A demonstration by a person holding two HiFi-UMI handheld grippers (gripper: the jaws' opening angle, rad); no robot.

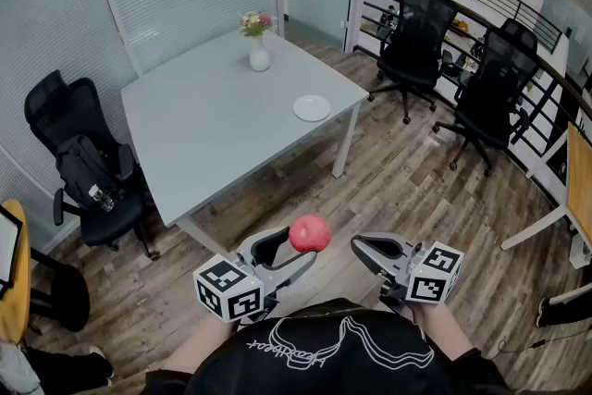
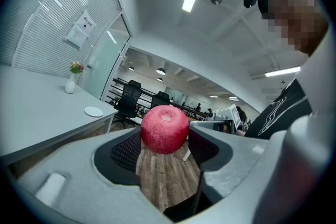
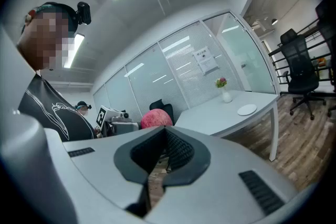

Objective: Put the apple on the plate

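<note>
A red apple [image 1: 310, 234] sits between the jaws of my left gripper [image 1: 298, 247], held low in front of the person over the wooden floor. In the left gripper view both pads press on the apple [image 2: 164, 129]. My right gripper [image 1: 363, 247] hangs just right of it, its jaws shut with nothing in them. The right gripper view shows the apple [image 3: 156, 118] beyond the closed fingertips. A small white plate [image 1: 312, 108] lies near the right corner of the grey table [image 1: 213, 125], well ahead of both grippers; the plate [image 2: 94, 111] is bare.
A white vase of flowers [image 1: 259, 54] stands at the table's far end. A black office chair [image 1: 88, 166] with a bag sits left of the table. Two more black chairs [image 1: 416, 42] stand at the right by a railing. Another desk's edge [image 1: 578, 190] shows far right.
</note>
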